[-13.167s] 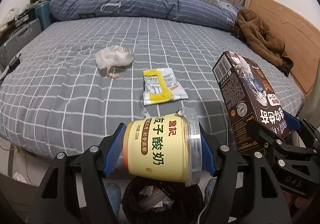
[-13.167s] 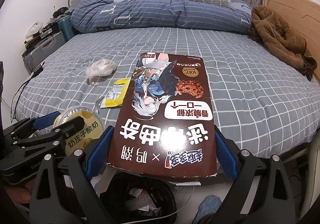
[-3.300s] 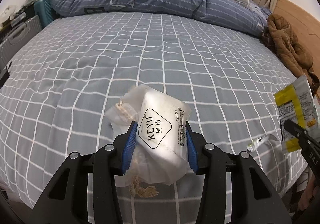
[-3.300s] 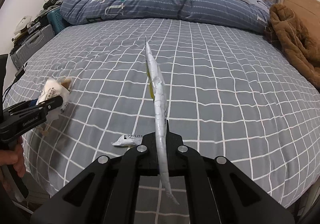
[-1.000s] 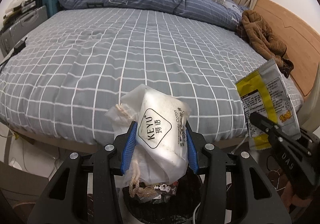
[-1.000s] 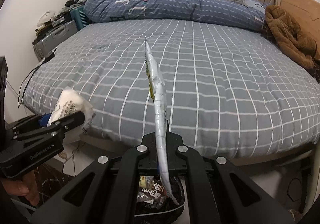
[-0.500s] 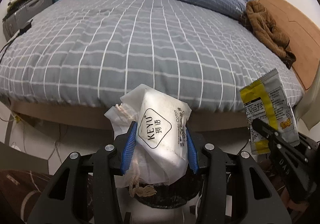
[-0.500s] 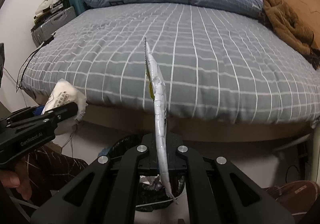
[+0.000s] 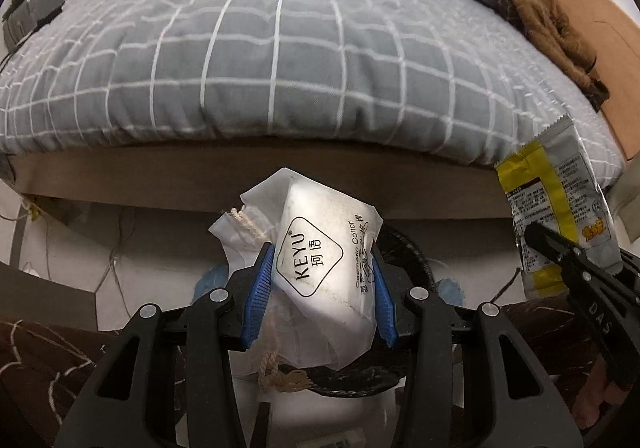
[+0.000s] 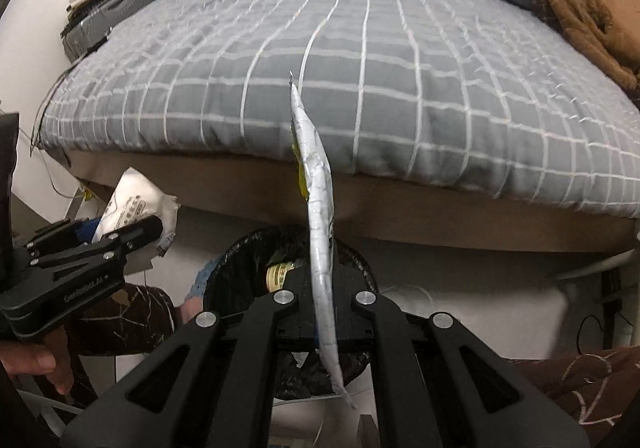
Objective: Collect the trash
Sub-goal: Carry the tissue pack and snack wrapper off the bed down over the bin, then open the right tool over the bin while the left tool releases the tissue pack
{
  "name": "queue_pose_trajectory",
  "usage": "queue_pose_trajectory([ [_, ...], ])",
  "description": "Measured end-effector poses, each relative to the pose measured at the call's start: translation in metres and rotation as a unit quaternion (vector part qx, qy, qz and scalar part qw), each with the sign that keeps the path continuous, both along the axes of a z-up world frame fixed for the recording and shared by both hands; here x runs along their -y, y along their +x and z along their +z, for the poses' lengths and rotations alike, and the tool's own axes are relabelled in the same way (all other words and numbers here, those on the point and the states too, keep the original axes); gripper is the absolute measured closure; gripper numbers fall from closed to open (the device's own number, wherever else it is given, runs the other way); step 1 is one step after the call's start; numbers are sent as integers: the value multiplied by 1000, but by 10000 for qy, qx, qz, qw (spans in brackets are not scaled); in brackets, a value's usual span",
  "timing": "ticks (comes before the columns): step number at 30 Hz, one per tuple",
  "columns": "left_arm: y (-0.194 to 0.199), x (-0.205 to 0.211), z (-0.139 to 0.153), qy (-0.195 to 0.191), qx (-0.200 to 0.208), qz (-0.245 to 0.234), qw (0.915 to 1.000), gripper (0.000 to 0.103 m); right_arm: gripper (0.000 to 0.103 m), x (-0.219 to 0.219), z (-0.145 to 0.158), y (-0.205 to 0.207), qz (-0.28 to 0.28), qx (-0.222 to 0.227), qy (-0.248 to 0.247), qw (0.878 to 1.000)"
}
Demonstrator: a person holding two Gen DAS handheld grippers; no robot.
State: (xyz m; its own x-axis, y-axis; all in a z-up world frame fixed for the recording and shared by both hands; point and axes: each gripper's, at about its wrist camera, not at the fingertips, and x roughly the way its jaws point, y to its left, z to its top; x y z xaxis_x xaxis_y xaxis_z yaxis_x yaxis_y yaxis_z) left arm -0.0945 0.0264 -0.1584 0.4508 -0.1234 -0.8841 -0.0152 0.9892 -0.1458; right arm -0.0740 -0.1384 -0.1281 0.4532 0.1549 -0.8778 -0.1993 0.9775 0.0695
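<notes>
White cotton-pad bag (image 9: 324, 268) sits clamped in the left gripper (image 9: 318, 282); the right gripper (image 10: 325, 294) pinches a flat snack wrapper (image 10: 318, 215), both above a black-lined bin (image 10: 240, 268).

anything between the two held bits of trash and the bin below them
Nothing visible. The left claw holds the cotton pad bag and the right claw the flat snack wrapper, both over the black-lined bin, whose mouth is open with trash inside.
</notes>
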Motion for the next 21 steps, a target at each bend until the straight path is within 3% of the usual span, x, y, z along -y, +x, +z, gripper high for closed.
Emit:
queue_pose_trajectory([
  [7,16,-11,-26,71,-194,84,9998,59,102,-16,-51,16,137,-619,-9,9980],
  [16,21,-38,-38,51,-347,360,9987,59,98,-37,-74,27,318,-858,-89,9958],
  [18,23,-41,-39,27,-376,374,9986,59,94,-38,-77,29,336,-867,-126,9956],
  [21,27,-41,-40,14,-399,356,9986,59,80,-37,-77,29,317,-814,-143,9961],
])
